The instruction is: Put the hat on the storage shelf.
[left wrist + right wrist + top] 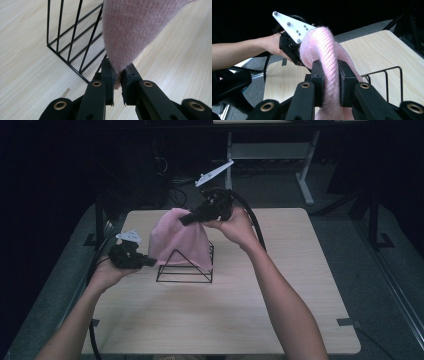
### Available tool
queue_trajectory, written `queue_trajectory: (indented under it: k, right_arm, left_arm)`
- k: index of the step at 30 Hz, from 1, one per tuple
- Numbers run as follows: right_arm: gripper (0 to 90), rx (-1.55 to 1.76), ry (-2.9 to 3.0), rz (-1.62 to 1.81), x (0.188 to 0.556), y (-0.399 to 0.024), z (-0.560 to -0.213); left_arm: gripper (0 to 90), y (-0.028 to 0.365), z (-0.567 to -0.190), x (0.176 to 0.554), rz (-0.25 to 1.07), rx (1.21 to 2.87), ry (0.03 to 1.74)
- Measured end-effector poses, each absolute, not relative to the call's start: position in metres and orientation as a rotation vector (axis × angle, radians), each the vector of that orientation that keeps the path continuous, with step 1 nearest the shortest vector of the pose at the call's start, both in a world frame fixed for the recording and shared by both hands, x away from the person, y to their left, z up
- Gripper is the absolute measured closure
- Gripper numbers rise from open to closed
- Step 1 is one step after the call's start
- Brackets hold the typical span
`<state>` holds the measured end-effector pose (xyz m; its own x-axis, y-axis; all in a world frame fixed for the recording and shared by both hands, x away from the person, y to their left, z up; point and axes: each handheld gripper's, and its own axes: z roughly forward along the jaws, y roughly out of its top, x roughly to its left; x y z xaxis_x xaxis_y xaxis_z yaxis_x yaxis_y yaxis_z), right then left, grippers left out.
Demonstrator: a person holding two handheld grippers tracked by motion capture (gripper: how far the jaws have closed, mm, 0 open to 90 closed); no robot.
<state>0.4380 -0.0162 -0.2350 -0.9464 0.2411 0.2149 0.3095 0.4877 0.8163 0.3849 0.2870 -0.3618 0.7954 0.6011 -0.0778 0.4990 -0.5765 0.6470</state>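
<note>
High view sits above the person's side, looking forward and down over the whole wooden table [280, 315]. Both gripper views ride super close behind their own jaws, and all three catch the pink knit cloth [177, 239] [132, 30] [324, 50] and black wire rack [186, 270] [72, 47] [387, 80].

Soft pink knitted cloth [179, 238] drapes over the black wire triangular rack [186, 268], hiding the rack's far bars behind the left gripper [150, 262]. In the left gripper view the cloth [130, 32] runs off the top edge, and the rack [72, 42] is cut off there too. In the right gripper view the cloth [329, 67] covers the gap between the right gripper [331, 75] jaws and conceals the tips of the left gripper [295, 53] beyond.
</note>
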Motion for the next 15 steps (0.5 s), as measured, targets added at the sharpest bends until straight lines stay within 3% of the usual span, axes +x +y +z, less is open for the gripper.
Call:
queue_trajectory:
  k: [15]
  right_arm:
    - [76.7,-0.501,-2.611,-1.442,0.438,-0.017,-0.257]
  left_arm:
    - [82.0,0.279,-0.375,0.386,0.215,2.39,0.814]
